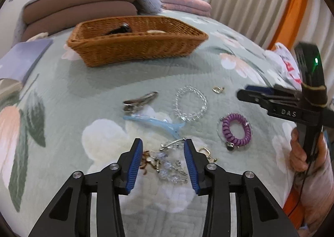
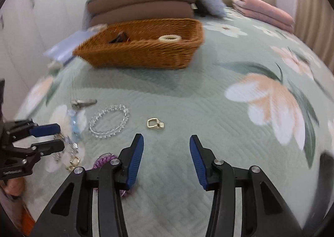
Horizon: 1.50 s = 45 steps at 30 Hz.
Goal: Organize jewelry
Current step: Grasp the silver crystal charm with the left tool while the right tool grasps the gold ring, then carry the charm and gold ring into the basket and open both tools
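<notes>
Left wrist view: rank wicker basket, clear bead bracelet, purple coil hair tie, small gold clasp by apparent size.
1. wicker basket, largest though farthest away.
2. clear bead bracelet.
3. purple coil hair tie, slightly smaller than the bracelet; similar distance, so the gap is modest.
4. small gold clasp, clearly smallest.

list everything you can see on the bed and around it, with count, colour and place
basket: one, brown wicker, far side of the bedspread; a black item and a cream ring inside
bead bracelet: one, clear, mid bedspread
metal hair clip: one, silver, left of the bracelet
plastic hair clip: one, light blue, below the metal clip
coil hair tie: one, purple, right of the bracelet
gold clasp: one, gold, beyond the coil tie
crystal tangle: one heap, clear and silver, between the left jaws
bedspread: one, pale green, floral
pillows: two, brown, behind the basket
left gripper: black, blue pads, open
right gripper: same, open, over bare bedspread
</notes>
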Motion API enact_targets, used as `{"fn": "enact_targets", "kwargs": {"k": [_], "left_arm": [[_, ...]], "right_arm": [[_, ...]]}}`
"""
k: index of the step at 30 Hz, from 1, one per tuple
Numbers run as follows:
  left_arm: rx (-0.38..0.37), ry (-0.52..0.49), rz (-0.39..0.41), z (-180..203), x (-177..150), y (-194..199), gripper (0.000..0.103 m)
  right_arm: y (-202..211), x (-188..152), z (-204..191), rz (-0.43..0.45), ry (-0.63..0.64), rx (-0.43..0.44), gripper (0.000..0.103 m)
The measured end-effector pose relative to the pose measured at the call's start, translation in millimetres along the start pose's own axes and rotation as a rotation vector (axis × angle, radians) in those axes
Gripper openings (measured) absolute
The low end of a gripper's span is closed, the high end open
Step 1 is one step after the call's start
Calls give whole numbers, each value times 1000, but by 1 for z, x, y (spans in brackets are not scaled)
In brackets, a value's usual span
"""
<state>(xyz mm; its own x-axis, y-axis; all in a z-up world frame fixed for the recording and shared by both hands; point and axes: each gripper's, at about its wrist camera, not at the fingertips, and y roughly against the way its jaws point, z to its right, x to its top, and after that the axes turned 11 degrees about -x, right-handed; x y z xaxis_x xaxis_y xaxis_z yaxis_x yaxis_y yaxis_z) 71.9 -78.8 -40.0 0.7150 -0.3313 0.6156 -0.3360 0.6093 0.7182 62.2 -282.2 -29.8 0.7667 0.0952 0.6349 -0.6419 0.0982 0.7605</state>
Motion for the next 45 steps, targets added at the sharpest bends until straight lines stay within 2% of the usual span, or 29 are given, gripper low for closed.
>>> {"fn": "enact_targets", "kwargs": {"k": [3,6,12,14,16,18,19,23,27,30,34,38,45], "left_arm": [[-11,-18,-12,1,-6,-1,40],[-28,-25,-1,2,-8,2,41],[-9,-31,-4,2,-8,-1,35],[-5,-31,-6,2,-7,-2,31],[-1,-34,-8,2,-5,-4,27],[8,-32,-10,3,-3,-7,19],[12,-29,-9,2,-3,-7,12],[-4,-5,20,-2,-2,-2,10],[-92,51,81,-11,-2,11,9],[-211,116,151,-22,0,27,9],[-322,177,239,-34,0,46,9],[-370,194,296,-34,3,60,9],[-383,155,350,-30,21,84,9]], "right_arm": [[-14,5,-9,-23,100,0,44],[-19,11,-15,-8,163,13,44],[-27,17,-16,8,193,31,44],[-27,17,-18,12,201,32,40],[-25,15,-23,24,223,30,23],[-23,13,-28,40,248,0,23],[-21,11,-31,51,256,-16,23],[-16,9,-26,72,232,-15,22],[-9,11,-12,100,170,38,22],[1,11,-4,136,134,68,22],[12,11,3,172,103,93,22],[18,14,3,191,88,95,22],[35,30,10,237,37,108,22]]}}
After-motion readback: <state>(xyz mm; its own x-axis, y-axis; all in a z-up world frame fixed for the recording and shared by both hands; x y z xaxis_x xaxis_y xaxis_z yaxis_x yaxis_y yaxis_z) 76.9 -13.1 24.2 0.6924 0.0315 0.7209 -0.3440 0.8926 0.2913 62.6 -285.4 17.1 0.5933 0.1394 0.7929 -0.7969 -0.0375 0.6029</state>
